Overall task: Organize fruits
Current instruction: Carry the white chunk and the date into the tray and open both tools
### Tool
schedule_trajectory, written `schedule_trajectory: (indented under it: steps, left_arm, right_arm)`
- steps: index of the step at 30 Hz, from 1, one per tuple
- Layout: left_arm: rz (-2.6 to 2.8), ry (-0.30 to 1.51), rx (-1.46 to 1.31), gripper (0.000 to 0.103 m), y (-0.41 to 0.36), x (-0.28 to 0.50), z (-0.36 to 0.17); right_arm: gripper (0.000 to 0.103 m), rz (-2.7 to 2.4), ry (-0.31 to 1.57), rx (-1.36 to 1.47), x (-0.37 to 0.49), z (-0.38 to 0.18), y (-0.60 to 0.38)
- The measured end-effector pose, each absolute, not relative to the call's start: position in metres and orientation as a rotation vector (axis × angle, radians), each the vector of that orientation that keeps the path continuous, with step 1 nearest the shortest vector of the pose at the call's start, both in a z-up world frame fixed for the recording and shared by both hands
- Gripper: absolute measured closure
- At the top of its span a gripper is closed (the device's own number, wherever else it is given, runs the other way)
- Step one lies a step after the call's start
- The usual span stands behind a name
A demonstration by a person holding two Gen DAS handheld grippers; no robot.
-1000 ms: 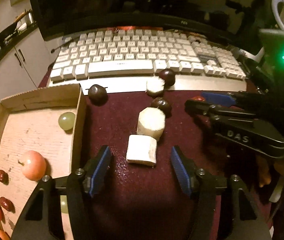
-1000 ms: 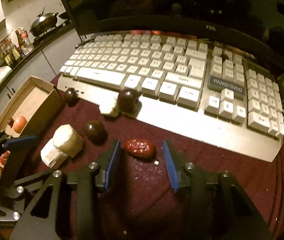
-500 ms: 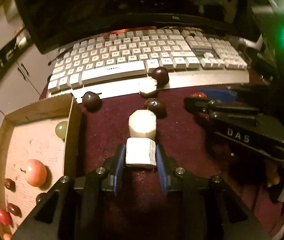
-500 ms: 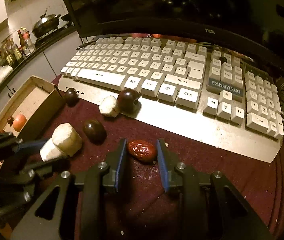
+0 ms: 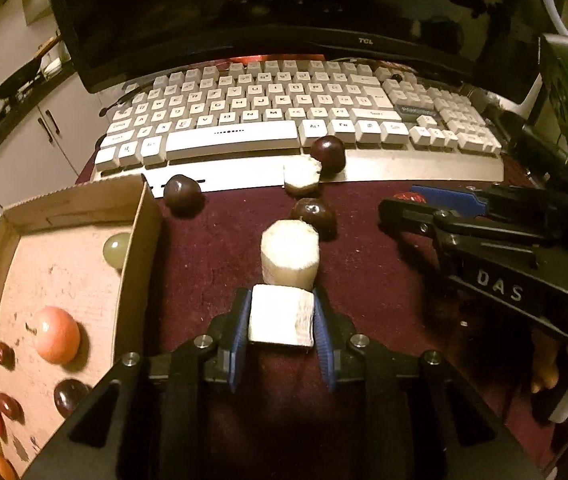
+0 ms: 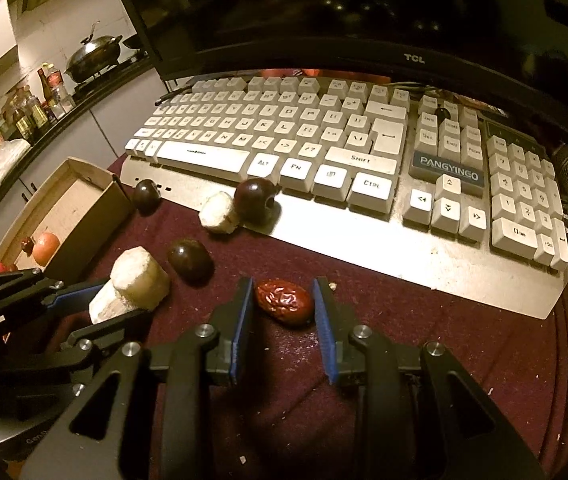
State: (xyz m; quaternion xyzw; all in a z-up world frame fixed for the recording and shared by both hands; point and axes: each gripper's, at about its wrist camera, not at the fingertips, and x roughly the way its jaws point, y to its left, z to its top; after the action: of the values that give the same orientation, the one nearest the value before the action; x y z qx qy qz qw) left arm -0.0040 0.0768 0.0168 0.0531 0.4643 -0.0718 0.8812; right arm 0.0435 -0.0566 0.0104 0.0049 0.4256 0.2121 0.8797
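Pinching now on both sides. Left tongs (image 5: 281,322) have just been closing and their blue pads press both flanks of the white cut chunk (image 5: 281,316), which sits on the maroon counter (image 5: 384,288) at about 6 o'clock in the left wrist view. Second pale chunk (image 5: 290,254), a round-ended stub, stands touching it at 12 o'clock. Dark round fruit (image 5: 314,214) just beyond that stub.

Right tongs (image 6: 283,312) have also just been closing, red jujube (image 6: 284,302) between the pads. Both pads look to be touching its ends, and the fruit rests on the counter, lying skewed across the gap. Keyboard (image 6: 324,152) is at 12 o'clock from it, near edge close by.

Other loose items: small white chunk (image 5: 301,174) and dark plum-like fruit (image 5: 328,153) touching each other on the keyboard's front lip; another dark fruit (image 5: 182,194) at the box corner.

Cardboard box (image 5: 140,248) at 9 o'clock of the left tongs. Inside: green grape (image 5: 116,249) by the right wall, orange-pink round fruit (image 5: 56,334), several small dark and red fruits along the near left edge.

Monitor (image 6: 364,12) behind the keyboard.
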Motion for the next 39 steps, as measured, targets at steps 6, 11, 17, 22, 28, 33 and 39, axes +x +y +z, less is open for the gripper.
schedule_trajectory:
  steps: [6,11,17,22,28,33,39]
  left_arm:
    - [-0.174,0.894,0.107,0.074,0.074,-0.03,0.042]
    - [-0.153,0.796,0.093,0.074,0.085,-0.059,0.072]
    - [-0.091,0.701,0.069,0.074,0.113,-0.085,0.099]
    - [-0.015,0.661,0.056,0.074,0.145,-0.099,0.107]
    - [0.106,0.645,0.041,0.074,0.191,-0.104,0.102]
    - [0.186,0.646,0.046,0.074,0.219,-0.104,0.093]
    - [0.232,0.654,0.044,0.074,0.24,-0.105,0.084]
  right_arm:
    - [0.071,0.447,0.848,0.044,0.035,0.025,-0.056]
    - [0.071,0.464,0.808,0.077,0.016,0.04,-0.05]
    - [0.071,0.511,0.781,0.106,-0.004,0.058,-0.027]
    - [0.071,0.56,0.759,0.07,-0.017,0.074,0.01]
    - [0.071,0.621,0.765,0.037,-0.026,0.082,0.057]
    - [0.071,0.672,0.781,-0.004,-0.036,0.078,0.096]
    - [0.071,0.716,0.806,-0.042,-0.045,0.071,0.13]
